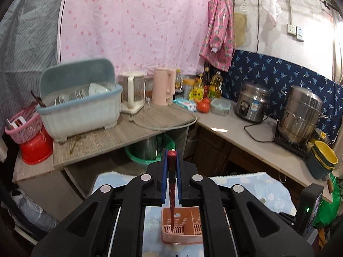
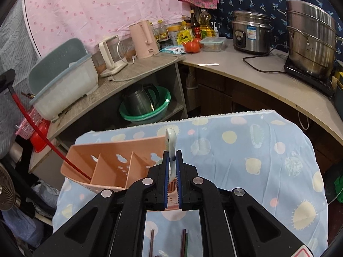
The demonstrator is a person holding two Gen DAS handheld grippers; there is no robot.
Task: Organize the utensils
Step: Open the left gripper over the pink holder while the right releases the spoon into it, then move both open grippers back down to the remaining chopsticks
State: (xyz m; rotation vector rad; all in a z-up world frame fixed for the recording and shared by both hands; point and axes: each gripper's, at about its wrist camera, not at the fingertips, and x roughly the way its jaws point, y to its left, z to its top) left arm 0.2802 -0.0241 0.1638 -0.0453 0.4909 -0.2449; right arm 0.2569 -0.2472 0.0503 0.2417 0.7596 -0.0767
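My left gripper [image 1: 172, 157] is shut on a dark red chopstick [image 1: 172, 184]. It hangs down with its tip inside the pink utensil holder [image 1: 186, 234] on the blue spotted cloth. In the right wrist view the same chopstick [image 2: 40, 132] slants into the leftmost compartment of the holder [image 2: 111, 160]. My right gripper [image 2: 172, 153] is shut on the handle of a white spoon [image 2: 171, 139], held above the holder's right end; the spoon's bowl is hidden behind the fingers. Three loose chopsticks [image 2: 183, 243] lie on the cloth [image 2: 246, 150] near the front edge.
A blue-grey dish drainer [image 1: 81, 107], a kettle [image 1: 131, 94] and a pink jug [image 1: 161, 87] stand on the wooden shelf. A rice cooker [image 2: 250, 34] and a steel steamer [image 2: 310, 38] sit on the counter. A green basin [image 2: 145, 111] with a pot sits under the shelf.
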